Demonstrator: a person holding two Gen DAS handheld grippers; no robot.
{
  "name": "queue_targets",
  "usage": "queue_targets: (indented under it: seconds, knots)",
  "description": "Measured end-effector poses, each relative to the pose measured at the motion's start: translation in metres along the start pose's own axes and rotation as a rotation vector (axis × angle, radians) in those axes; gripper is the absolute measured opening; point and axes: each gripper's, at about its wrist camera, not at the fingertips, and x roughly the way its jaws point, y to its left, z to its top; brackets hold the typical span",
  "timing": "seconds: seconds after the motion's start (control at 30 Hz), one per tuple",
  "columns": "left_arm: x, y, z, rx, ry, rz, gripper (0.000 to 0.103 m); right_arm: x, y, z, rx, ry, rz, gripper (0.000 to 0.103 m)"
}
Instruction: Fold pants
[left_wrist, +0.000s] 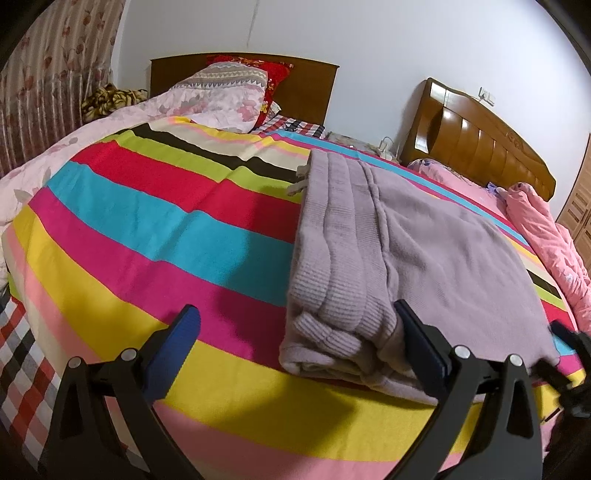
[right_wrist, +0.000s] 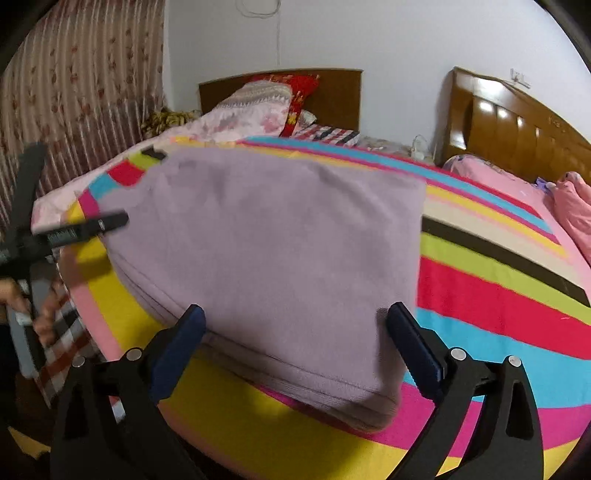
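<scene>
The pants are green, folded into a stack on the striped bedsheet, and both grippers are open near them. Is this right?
One detail is wrong: the pants are lilac purple, not green, as the right wrist view shows. The rest stands: they lie folded in a stack on the striped bedsheet, with the left gripper and right gripper both open near them.

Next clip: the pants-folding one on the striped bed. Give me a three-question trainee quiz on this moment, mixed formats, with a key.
1. True or false: the left gripper is clamped on the folded lilac ribbed knit pants.
2. Multiple choice: the pants lie on (A) a wooden floor, (B) the multicoloured striped bedspread, (C) a chair.
3. Fill in: in the right wrist view, the right gripper has its jaws ____.

Key: 1 false, both of its fingers stand wide apart; 2 B; 3 open.
</scene>
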Motion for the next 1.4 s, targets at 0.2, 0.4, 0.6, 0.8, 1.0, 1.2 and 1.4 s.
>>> queue_targets:
  seconds: [0.2, 0.4, 0.6, 0.8, 1.0, 1.2, 1.4]
  knots:
    - [-0.002, -0.007, 0.000, 0.012, -0.020, 0.039, 0.102, 0.018, -0.004, -0.024, 0.000, 0.061, -0.014, 0.099]
    - [-0.001, -0.006, -0.001, -0.039, -0.010, 0.044, 0.102, 0.004, 0.000, -0.021, 0.056, 0.011, -0.012, 0.099]
    - [-0.062, -0.034, 0.002, -0.027, -0.173, 0.079, 0.101, -0.013, -0.005, -0.031, 0.096, -0.035, -0.032, 0.099]
    - [-0.030, -0.036, 0.003, 0.039, 0.011, 0.163, 0.102, -0.001, -0.014, -0.051, 0.134, 0.058, -0.025, 0.099]
    - [-0.076, -0.025, -0.010, -0.023, -0.106, 0.181, 0.101, -0.064, -0.027, -0.047, 0.250, -0.090, -0.002, 0.099]
    - [-0.202, -0.073, 0.008, 0.179, -0.454, 0.377, 0.101, -0.133, -0.022, -0.019, 0.273, -0.289, -0.049, 0.099]
    - [-0.278, -0.109, 0.009, 0.241, -0.720, 0.229, 0.102, -0.175, -0.005, -0.001, 0.242, -0.393, -0.069, 0.099]
